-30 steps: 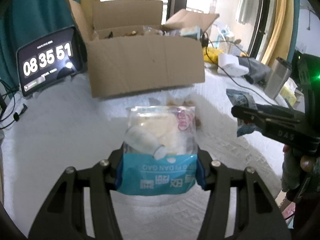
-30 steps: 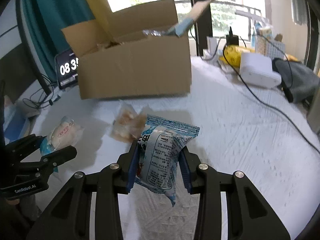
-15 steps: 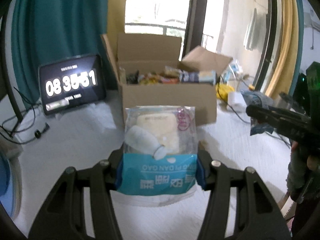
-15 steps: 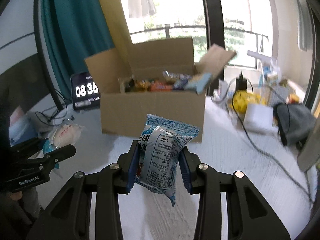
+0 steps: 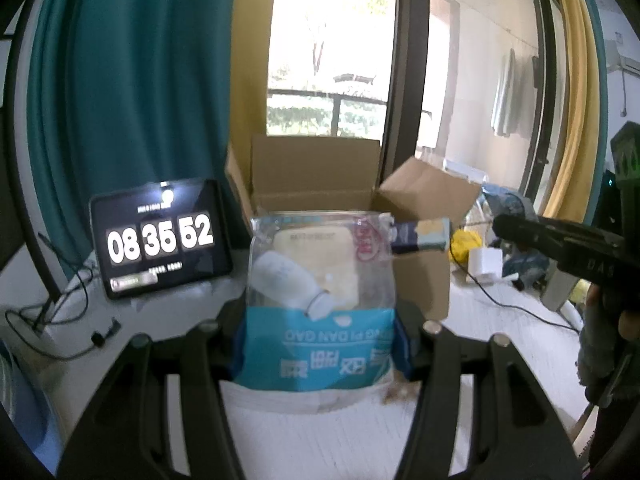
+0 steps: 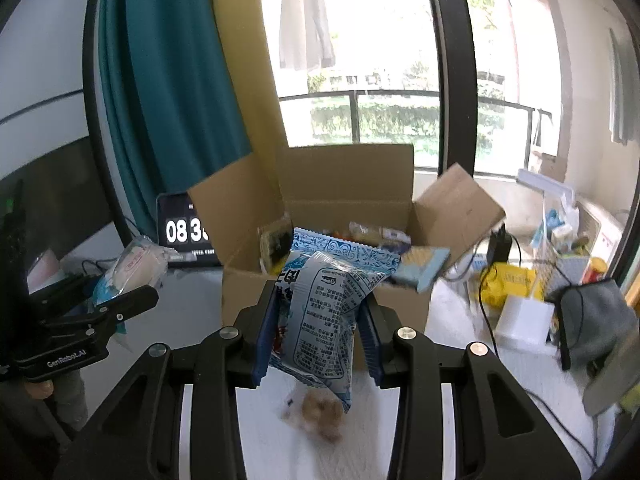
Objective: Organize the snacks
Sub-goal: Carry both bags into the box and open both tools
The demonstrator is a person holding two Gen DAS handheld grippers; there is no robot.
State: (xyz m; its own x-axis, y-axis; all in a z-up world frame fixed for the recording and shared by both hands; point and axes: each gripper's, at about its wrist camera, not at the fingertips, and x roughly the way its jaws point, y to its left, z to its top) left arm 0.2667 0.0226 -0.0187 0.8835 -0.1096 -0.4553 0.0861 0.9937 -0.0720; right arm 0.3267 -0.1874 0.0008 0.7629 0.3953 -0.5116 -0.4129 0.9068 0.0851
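My left gripper (image 5: 320,344) is shut on a clear-and-blue cake packet (image 5: 320,300), held up in front of the open cardboard box (image 5: 416,280). In the right wrist view that same gripper (image 6: 80,320) shows at the left with the cake packet (image 6: 136,264). My right gripper (image 6: 318,332) is shut on a blue-and-white printed snack bag (image 6: 324,308), raised before the box (image 6: 320,184), which holds several snacks (image 6: 376,236). In the left wrist view the right gripper (image 5: 560,240) reaches in from the right edge. A clear bag of brown snacks (image 6: 320,416) lies on the white table below.
A tablet clock (image 5: 160,240) stands left of the box. Cables (image 5: 72,320) trail at the left. Right of the box are a yellow bag (image 6: 508,284), a white charger block (image 6: 524,320), a grey cloth (image 6: 596,320) and black cords. A window and teal curtain (image 6: 168,80) stand behind.
Both grippers have risen with their packets and tilted up; the box top and its contents came into view, then sank lower in frame. The clock went from 51 to 52.
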